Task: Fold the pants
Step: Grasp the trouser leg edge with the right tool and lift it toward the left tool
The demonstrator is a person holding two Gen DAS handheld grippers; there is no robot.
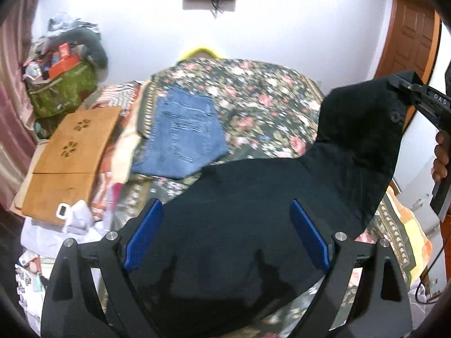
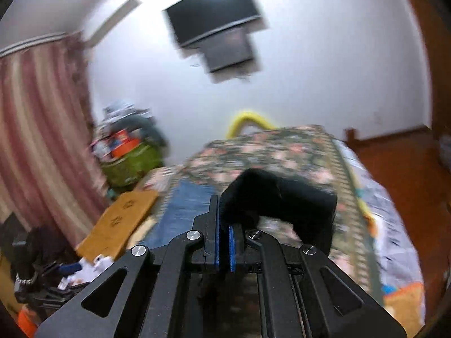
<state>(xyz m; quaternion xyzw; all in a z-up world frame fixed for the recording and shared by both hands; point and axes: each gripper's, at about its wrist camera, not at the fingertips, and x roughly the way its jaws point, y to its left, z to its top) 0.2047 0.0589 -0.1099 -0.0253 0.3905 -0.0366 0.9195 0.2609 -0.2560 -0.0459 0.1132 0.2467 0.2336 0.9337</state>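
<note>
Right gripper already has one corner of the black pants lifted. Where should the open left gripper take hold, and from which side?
Judging by the drape, the left gripper should pinch the black pants at the slack edge nearest its left finger, coming in low from the near side. The right gripper holds the far corner high, so this matching edge probably evens the fold.

The plain white wall (image 2: pixel 324 64) carries a black flat-screen television (image 2: pixel 214 11) mounted high, with a smaller dark panel (image 2: pixel 229 53) below it. A pink-and-cream striped curtain (image 2: pixel 36 118) hangs along the left side. A reddish-brown panelled wooden door (image 1: pixel 411 36) stands at the right, beside a red-brown floor (image 2: pixel 408 174). The bed (image 1: pixel 265 98) bears a dark floral bedspread. A tan wooden board with flower cut-outs (image 1: pixel 73 152) lies at its left edge.
</note>
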